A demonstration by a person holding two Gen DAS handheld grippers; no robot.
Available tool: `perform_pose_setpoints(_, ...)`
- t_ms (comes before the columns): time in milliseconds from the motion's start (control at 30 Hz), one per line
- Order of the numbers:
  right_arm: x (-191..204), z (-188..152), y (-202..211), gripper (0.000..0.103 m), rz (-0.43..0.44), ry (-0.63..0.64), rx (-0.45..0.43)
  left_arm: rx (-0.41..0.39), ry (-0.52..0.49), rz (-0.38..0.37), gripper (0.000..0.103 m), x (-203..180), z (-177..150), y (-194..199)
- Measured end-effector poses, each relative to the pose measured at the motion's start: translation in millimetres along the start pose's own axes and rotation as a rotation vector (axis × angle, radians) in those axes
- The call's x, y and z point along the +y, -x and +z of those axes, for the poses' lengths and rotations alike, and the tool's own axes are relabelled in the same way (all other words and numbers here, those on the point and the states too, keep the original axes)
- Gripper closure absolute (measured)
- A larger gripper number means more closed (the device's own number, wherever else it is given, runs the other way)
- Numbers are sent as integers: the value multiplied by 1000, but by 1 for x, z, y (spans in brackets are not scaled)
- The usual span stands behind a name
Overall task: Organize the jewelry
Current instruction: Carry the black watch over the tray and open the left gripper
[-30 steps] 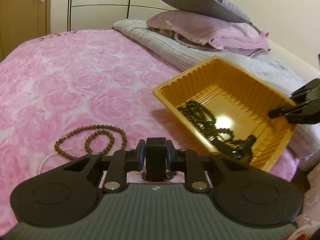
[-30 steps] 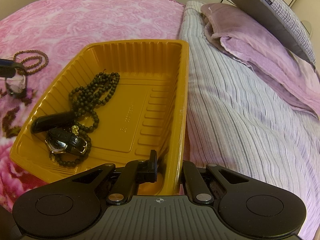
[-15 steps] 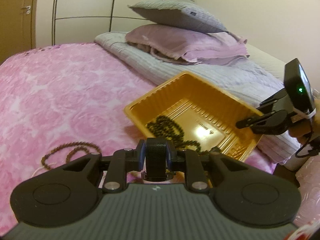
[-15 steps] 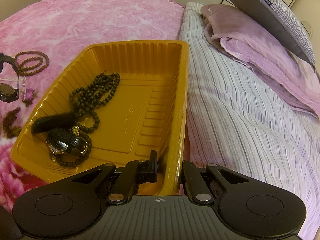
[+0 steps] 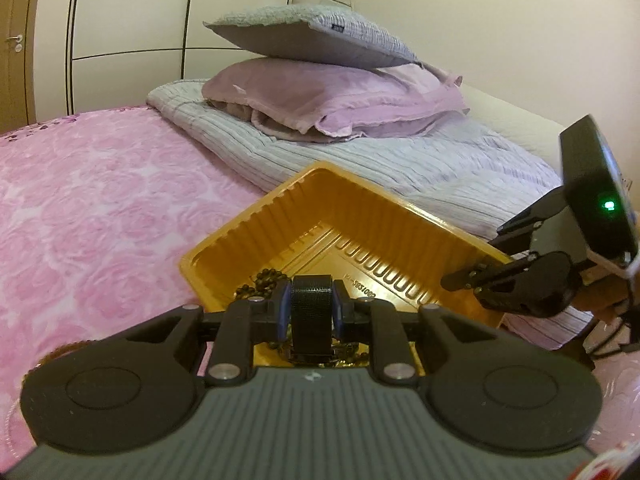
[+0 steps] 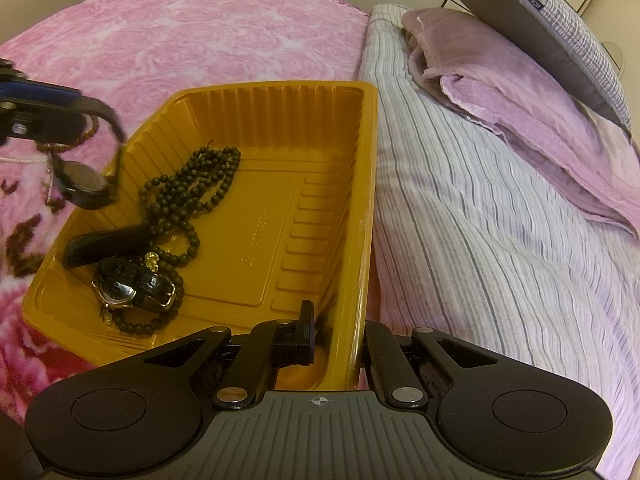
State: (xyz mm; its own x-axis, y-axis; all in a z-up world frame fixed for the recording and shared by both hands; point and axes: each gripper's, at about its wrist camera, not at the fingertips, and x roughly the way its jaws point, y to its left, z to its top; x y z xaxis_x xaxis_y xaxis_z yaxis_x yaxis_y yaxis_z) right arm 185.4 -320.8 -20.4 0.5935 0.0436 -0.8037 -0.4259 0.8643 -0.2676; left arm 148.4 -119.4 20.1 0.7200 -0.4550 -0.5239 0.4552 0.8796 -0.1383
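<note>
From the left wrist view, most of the watch (image 5: 311,314) is hidden: only its black mesh strap shows, standing upright between the blue-edged fingers of the left gripper (image 5: 310,312), whose jaws are pinched on that strap. The case hangs below the housing there and is cut off. The right wrist view shows the rest, blurred at the frame's left edge: the strap runs from the left gripper's jaws, curves over and drops, so the watch's long axis hangs roughly vertical, with the round dark case (image 6: 82,179) at the bottom, just over the near-left rim of the orange tray (image 6: 280,92). Whether the case touches the rim cannot be told.

The right gripper (image 6: 334,340) has its jaws pressed together on the tray's right wall, one finger inside the tray and the other outside.

Inside the tray, ahead and left of the right gripper's jaws, lie a string of dark beads (image 6: 188,188), a flat black oblong object (image 6: 106,245) and a second wristwatch (image 6: 132,286) with a gold-toned case. Brown beads (image 6: 80,136) lie on the pink bedspread (image 6: 224,32), partly hidden behind the left gripper.
</note>
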Motion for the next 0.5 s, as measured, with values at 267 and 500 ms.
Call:
perform_pose_setpoints(267,0,1,1,97,3,-4,1,37,-11,-12,85,-10,-3,-29)
perform_pose_setpoints(500,0,1,1,97,4,-3,1,53,-11,-14,85,-11,-5,-37)
